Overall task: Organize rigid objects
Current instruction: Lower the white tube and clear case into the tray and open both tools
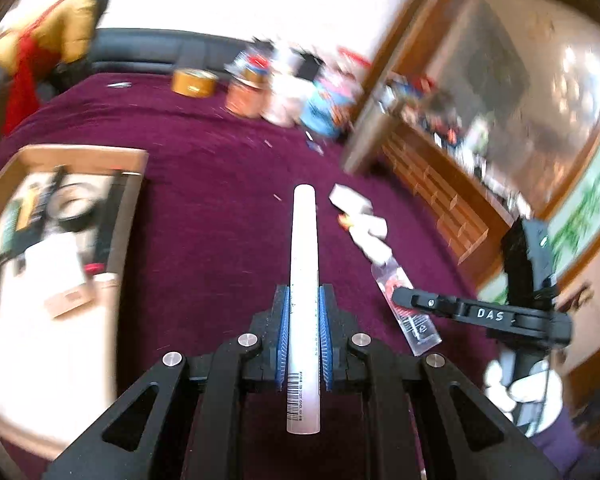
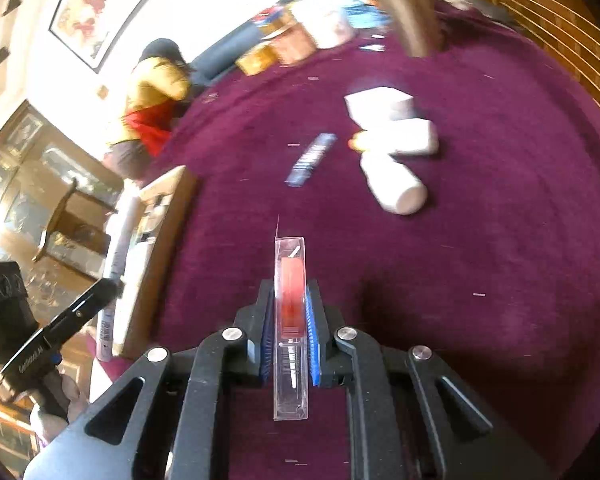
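Note:
My left gripper (image 1: 304, 292) is shut on a long white tube (image 1: 305, 264) with a barcode, held above the maroon cloth. My right gripper (image 2: 290, 286) is shut on a clear plastic box with a red item inside (image 2: 290, 280); this box also shows in the left wrist view (image 1: 404, 304), with the right gripper (image 1: 404, 300) on it. The left gripper (image 2: 114, 286) with its white tube (image 2: 118, 256) shows in the right wrist view, over the edge of a cardboard box (image 2: 168, 208). The open cardboard box (image 1: 132, 184) holds several items at the left.
White bottles and a white box (image 2: 396, 140) lie on the cloth (image 2: 500, 240), with a small blue packet (image 2: 310, 158) near them. Tape roll (image 1: 194, 82) and containers (image 1: 284, 96) stand at the far edge. A wooden post (image 1: 376, 116) and a cabinet are at the right. A person (image 1: 48, 44) is behind.

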The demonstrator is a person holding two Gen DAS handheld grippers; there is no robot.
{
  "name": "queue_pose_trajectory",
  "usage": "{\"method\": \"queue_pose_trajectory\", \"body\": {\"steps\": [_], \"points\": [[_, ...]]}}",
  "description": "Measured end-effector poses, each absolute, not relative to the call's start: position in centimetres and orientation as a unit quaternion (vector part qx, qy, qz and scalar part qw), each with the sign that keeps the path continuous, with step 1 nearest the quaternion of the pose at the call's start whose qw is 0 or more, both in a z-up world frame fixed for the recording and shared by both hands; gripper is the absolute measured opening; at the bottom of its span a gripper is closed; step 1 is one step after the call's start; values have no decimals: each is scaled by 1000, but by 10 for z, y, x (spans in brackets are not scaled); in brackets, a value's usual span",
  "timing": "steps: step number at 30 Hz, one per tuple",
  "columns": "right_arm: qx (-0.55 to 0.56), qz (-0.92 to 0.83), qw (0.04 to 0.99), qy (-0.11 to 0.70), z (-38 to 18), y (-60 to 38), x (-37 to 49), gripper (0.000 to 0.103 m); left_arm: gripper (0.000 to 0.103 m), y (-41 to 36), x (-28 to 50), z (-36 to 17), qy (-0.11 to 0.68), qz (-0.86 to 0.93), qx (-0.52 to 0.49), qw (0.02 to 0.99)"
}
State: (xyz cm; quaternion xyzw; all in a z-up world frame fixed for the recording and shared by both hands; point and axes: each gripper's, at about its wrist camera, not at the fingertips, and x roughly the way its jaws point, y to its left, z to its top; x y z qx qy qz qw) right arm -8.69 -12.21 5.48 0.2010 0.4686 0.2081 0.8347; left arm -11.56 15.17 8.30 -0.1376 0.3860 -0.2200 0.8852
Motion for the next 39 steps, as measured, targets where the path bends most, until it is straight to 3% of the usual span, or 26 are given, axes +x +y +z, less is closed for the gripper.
{"method": "queue_pose_trajectory", "body": {"steps": [5, 11, 24, 26, 31, 35, 39], "points": [[182, 262, 818, 479, 66, -60, -77, 12, 11, 237, -135, 94, 361, -148, -182, 902], [159, 306, 798, 495, 66, 20, -69, 12, 11, 302, -132, 68, 387, -60, -215, 895], [105, 346, 765, 533, 46, 132, -58, 12, 13, 329, -97, 11, 458, 6, -229, 859], [96, 348, 759, 542, 39, 144, -56, 12, 23, 333, -106, 15, 446, 3, -231, 865], [90, 356, 742, 561, 23, 168, -50, 12, 33, 344, -137, 41, 403, 8, -227, 887], [81, 350, 746, 560, 17, 176, -47, 13, 52, 355, -153, 61, 366, 26, -228, 902], [94, 351, 752, 550, 24, 162, -47, 15, 57, 358, -162, 73, 347, 34, -233, 908]]}}
